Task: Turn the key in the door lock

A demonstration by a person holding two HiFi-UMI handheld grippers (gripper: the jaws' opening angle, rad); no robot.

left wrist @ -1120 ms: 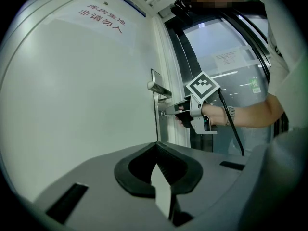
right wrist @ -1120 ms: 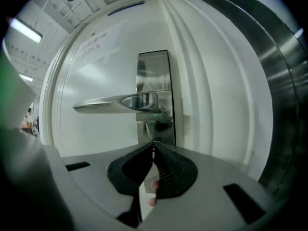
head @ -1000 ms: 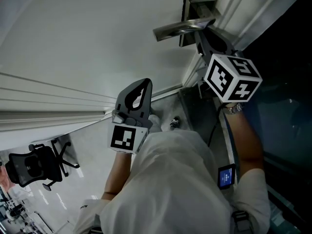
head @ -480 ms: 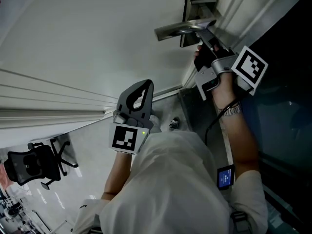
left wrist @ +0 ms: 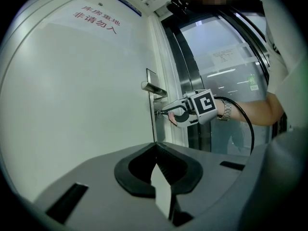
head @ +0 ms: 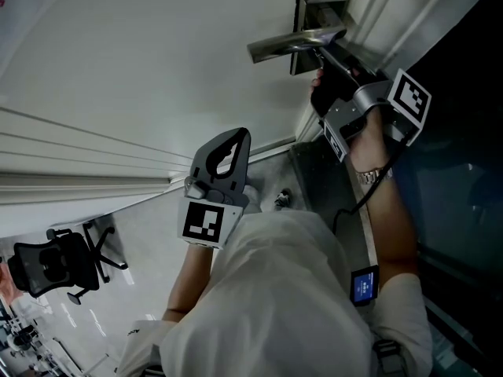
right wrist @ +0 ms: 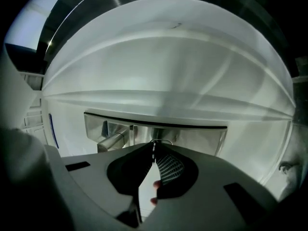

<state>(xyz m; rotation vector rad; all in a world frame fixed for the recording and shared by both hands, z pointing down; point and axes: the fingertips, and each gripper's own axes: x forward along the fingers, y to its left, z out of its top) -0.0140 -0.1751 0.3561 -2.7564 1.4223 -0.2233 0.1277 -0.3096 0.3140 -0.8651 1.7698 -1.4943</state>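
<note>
Right gripper (right wrist: pixel 154 148): fingers pinched on the key (right wrist: pixel 155 143), door handle (right wrist: pixel 113 139) at its 9 o'clock. Left gripper (left wrist: pixel 155 149): fingers together, empty.

Door (head: pixel 141 45) white; door handle (head: pixel 295 44) silver. Left gripper (head: pixel 234 134), right gripper (head: pixel 321 53) grey. Marker cubes (head: pixel 206 223) white, black squares. Sign (left wrist: pixel 96 16) red lettering. Office chair (head: pixel 55 267) black. Key (right wrist: pixel 153 147) silvery.

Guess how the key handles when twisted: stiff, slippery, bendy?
The key is probably stiff: a thin metal sliver, apparently seated in the steel lock plate. Likely smooth and small; the right tongs pinch just its end, so it could slip.
</note>
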